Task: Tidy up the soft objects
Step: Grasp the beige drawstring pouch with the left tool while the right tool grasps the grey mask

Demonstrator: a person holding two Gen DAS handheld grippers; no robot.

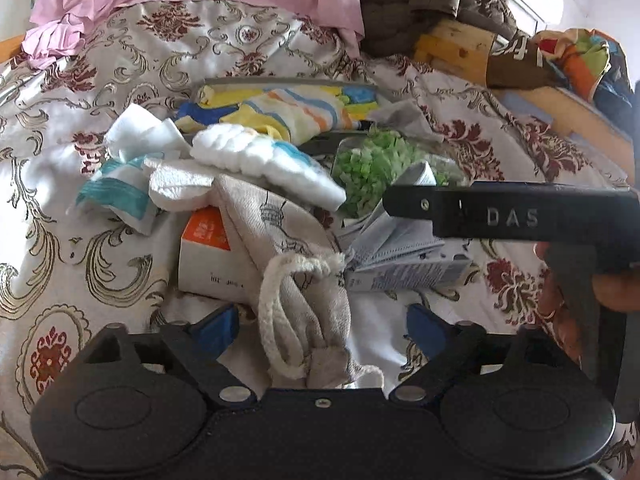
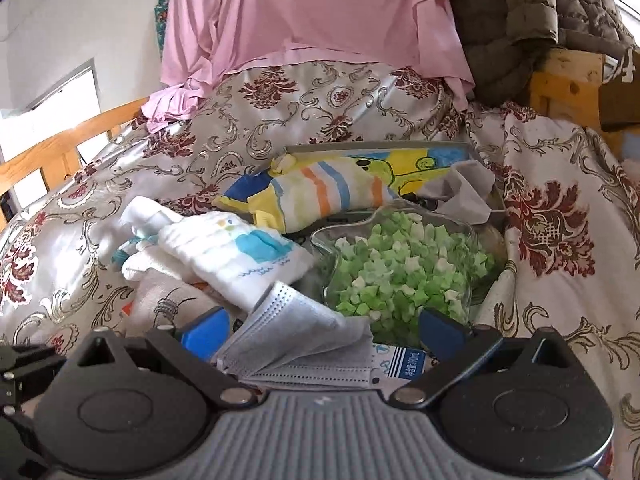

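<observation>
Left wrist view: left gripper [image 1: 320, 330] has its jaws spread wide around the beige drawstring bag [image 1: 280, 248], blue pads either side and clear of the cloth, rope cord [image 1: 286, 312] looped right between them.
Under the bag: orange-and-white carton [image 1: 204, 252], partly covered by it.
Right of the bag: stack of grey face masks [image 1: 400, 240] lying on their printed packet [image 1: 416, 276].
Right wrist view: right gripper [image 2: 326, 330] is open too, jaws apart with the fold of masks [image 2: 304, 328] sitting between them, pads not pinching.
Glass dish [image 2: 400, 272]: full of little green and white paper stars, just beyond the masks.
Grey tray [image 2: 472, 152]: holds a striped yellow cloth [image 2: 328, 196] and a grey rag [image 2: 464, 192], behind the dish.
Loose stuff: white folded cloth with a blue print [image 2: 240, 256] left of the dish, paper towels [image 1: 180, 188] beside it.
Underneath everything: floral satin bedspread [image 2: 560, 208], pink sheet [image 2: 320, 16] piled at the back.
</observation>
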